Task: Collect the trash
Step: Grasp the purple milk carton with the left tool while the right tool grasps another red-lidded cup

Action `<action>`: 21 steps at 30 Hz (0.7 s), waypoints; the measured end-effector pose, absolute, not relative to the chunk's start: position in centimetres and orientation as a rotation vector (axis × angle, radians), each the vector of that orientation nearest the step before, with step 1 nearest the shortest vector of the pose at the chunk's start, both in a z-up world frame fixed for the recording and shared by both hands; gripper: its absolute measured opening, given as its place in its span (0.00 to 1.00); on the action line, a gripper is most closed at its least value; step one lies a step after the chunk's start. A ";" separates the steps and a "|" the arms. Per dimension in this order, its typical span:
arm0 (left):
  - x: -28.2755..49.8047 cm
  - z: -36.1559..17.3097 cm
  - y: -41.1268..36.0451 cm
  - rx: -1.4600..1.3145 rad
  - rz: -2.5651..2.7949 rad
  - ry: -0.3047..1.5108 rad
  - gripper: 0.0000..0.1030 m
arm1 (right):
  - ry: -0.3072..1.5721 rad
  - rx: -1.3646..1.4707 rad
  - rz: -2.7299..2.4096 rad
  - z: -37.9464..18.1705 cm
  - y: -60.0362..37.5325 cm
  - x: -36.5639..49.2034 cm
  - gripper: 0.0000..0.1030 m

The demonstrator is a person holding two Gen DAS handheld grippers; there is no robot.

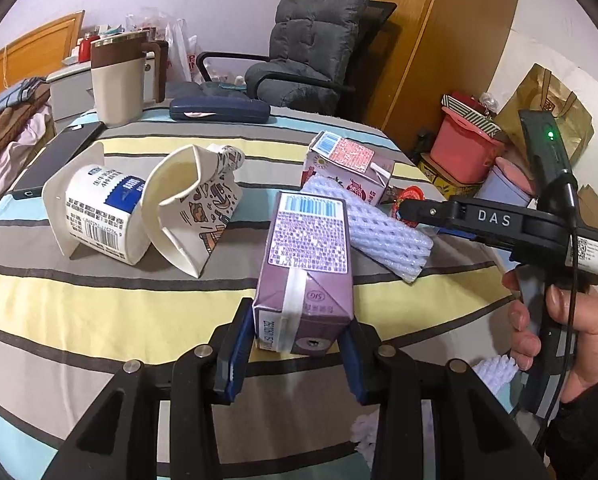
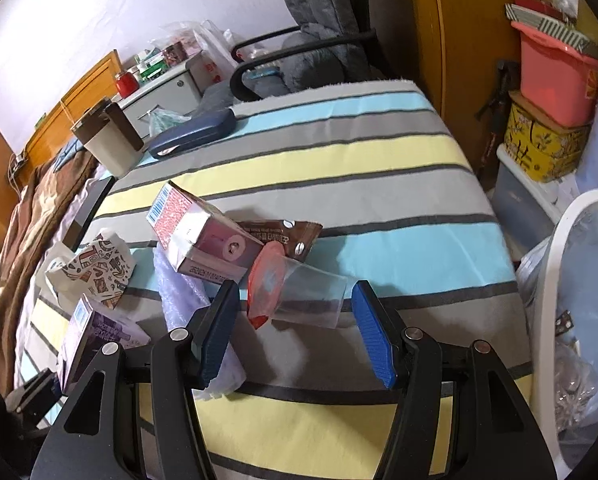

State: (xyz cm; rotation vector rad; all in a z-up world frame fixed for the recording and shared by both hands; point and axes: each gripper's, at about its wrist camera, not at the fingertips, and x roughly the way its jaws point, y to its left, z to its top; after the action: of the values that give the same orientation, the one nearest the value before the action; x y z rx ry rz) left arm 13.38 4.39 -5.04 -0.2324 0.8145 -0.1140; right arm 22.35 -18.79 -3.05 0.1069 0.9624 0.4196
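My left gripper (image 1: 295,344) is shut on a purple drink carton (image 1: 307,256), its blue pads pressing both sides; the carton also shows in the right wrist view (image 2: 95,332). My right gripper (image 2: 295,320) is open around a clear plastic cup with a red lid (image 2: 299,292) lying on the striped cloth. A pink carton (image 2: 195,232) and a brown carton (image 2: 291,236) lie just beyond. In the left wrist view lie a white foam net (image 1: 379,220), the pink carton (image 1: 347,168), a crushed patterned paper cup (image 1: 195,204) and a white yogurt tub (image 1: 99,216).
The striped tablecloth (image 2: 339,152) covers the table. A mug (image 1: 119,76), a dark blue case (image 1: 219,110) and a phone (image 1: 55,156) sit at the far side. A white bin with a bag (image 2: 575,280) stands right of the table. A grey chair (image 1: 311,48) stands behind.
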 end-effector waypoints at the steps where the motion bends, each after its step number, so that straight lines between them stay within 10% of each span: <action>1: 13.4 -5.1 4.4 -0.232 -0.114 0.815 0.39 | 0.967 0.119 0.425 -3.1 -18.9 22.3 0.54; 21: 10.8 -3.3 4.0 -0.212 -0.096 0.773 0.36 | 0.918 0.155 0.458 -1.4 -21.9 17.0 0.49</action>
State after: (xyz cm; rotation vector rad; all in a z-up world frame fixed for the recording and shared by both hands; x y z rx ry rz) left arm 10.83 3.96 -3.29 -0.2122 0.7731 -0.0960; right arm 16.97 -21.91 -1.43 0.1550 0.9177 0.4582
